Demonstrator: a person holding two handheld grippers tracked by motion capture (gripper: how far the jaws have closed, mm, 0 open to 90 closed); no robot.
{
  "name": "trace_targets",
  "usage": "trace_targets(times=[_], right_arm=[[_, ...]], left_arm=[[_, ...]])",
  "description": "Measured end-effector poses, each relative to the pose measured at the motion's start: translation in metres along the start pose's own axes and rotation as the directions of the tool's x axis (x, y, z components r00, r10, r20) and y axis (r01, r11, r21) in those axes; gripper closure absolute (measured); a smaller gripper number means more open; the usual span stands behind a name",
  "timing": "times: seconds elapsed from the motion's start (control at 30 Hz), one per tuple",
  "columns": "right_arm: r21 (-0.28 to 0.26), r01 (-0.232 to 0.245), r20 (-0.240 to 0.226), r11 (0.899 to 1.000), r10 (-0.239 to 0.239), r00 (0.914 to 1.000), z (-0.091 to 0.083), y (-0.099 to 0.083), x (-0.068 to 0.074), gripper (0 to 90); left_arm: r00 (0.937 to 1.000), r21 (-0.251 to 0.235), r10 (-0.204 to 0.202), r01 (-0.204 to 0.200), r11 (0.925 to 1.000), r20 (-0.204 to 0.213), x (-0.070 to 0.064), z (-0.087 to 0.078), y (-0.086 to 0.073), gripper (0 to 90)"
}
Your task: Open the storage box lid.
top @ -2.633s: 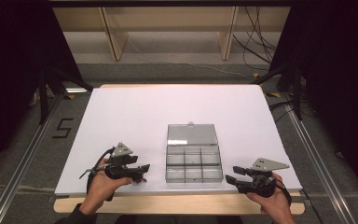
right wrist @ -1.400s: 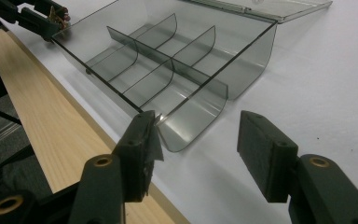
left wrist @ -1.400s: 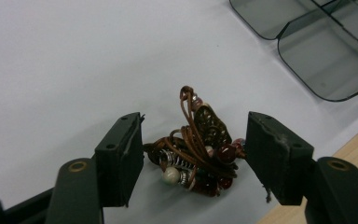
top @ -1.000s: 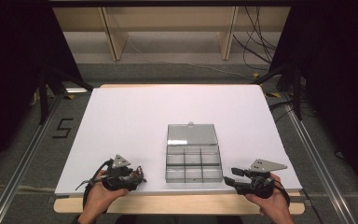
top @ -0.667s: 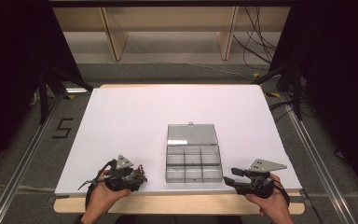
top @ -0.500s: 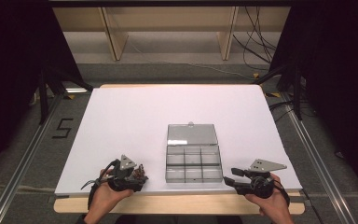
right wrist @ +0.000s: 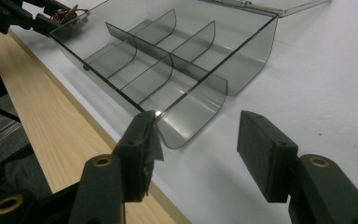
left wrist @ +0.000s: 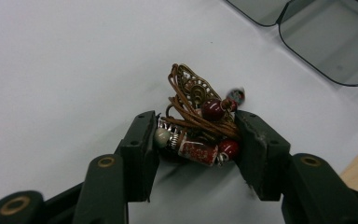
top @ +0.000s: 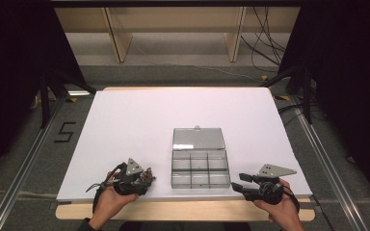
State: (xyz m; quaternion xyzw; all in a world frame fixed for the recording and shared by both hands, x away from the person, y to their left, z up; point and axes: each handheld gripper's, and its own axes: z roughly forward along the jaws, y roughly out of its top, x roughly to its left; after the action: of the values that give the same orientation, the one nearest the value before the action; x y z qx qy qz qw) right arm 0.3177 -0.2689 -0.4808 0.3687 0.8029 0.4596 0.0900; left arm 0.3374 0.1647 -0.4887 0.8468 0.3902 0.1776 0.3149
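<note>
A bundle of beaded jewellery [left wrist: 198, 123], brown cord with dark red beads and a brass charm, sits between the jaws of my left gripper [left wrist: 196, 149], which is shut on it just above the white table. From above, the left gripper [top: 144, 179] is near the table's front edge, left of a clear grey compartment box [top: 197, 166] whose lid [top: 198, 138] lies open behind it. The box's compartments [right wrist: 168, 60] look empty. My right gripper [right wrist: 198, 140] stands open with nothing between its fingers, just off the box's near right corner [top: 238, 183].
The white table top [top: 173, 110] stretches far behind the box. A bare wooden strip [top: 188, 209] runs along the front edge. Metal rails, cables and dark curtains flank the table.
My left gripper has drawn back a little toward the front edge and turned, with the jewellery showing at its tip. The right gripper has barely moved.
</note>
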Motion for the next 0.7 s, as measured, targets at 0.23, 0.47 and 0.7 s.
trace_targets(times=[0.23, 0.47, 0.7], right_arm=[[0.003, -0.011, -0.012, 1.000, 0.011, 0.9999, 0.0004, -0.0009, -0.0005, 47.8], [-0.007, 0.001, -0.011, 1.000, -0.001, 0.9999, -0.0002, -0.0014, -0.0031, 47.8], [-0.004, -0.032, -0.008, 0.999, 0.032, 0.9994, -0.0038, -0.0017, -0.0025, 47.9]], left_arm=[[0.9994, -0.013, 0.033, -0.033, 0.9994, -0.004, -0.0004, 0.0004, 0.0014, 52.0], [0.9999, -0.014, 0.013, -0.013, 0.9998, 0.009, 0.0000, -0.0015, 0.0022, 52.6], [0.9985, -0.027, 0.055, -0.055, 0.9981, 0.002, 0.0015, -0.0067, 0.0060, 52.6]])
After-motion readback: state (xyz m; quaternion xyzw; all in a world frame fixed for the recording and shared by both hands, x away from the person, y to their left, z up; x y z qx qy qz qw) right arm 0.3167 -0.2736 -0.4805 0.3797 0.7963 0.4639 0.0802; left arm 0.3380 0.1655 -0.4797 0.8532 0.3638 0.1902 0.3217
